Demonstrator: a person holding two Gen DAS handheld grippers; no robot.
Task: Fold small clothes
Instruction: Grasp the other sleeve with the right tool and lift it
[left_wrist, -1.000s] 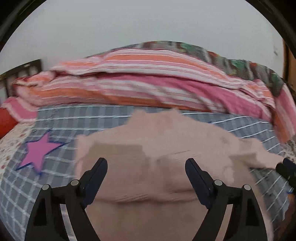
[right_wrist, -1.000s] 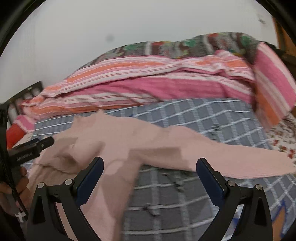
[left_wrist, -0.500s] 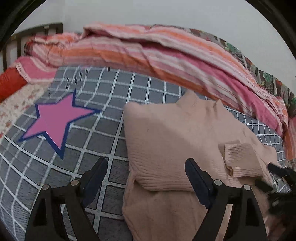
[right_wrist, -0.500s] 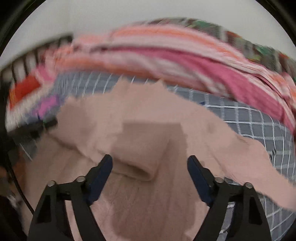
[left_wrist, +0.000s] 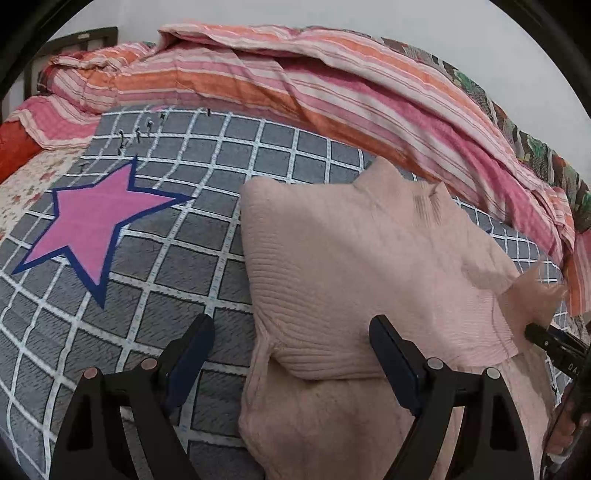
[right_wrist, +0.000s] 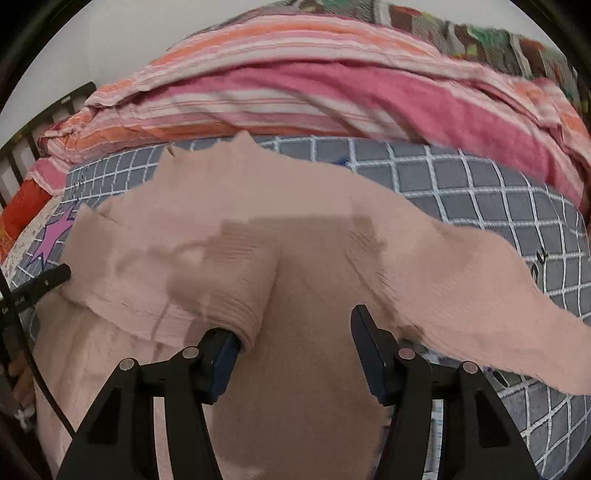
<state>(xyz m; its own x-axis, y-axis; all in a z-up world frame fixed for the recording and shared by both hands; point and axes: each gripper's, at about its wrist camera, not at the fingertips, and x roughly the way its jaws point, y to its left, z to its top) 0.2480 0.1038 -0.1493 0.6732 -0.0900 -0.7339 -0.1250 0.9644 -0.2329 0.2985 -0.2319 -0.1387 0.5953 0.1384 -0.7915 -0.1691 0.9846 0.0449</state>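
Observation:
A pale pink ribbed sweater (left_wrist: 354, 258) lies on the grey checked blanket (left_wrist: 166, 266), with its left sleeve folded across the body. My left gripper (left_wrist: 291, 350) hovers open over the sweater's lower left edge, one finger over the blanket and one over the knit. In the right wrist view the folded sleeve's cuff (right_wrist: 236, 295) drapes over the tip of the left finger of my right gripper (right_wrist: 295, 347). That gripper's jaws are closing, with sweater fabric between them and the right finger clear of the cuff. The other sleeve (right_wrist: 517, 314) stretches out to the right.
A pink star (left_wrist: 92, 221) is sewn on the blanket left of the sweater. A striped pink and orange quilt (left_wrist: 295, 85) is heaped along the far side against the wall. A dark bed frame (left_wrist: 74, 40) shows at the far left.
The left view swung left and down off the sweater's body to its left edge. My right gripper narrowed its jaws and dropped onto the folded cuff, which has shifted.

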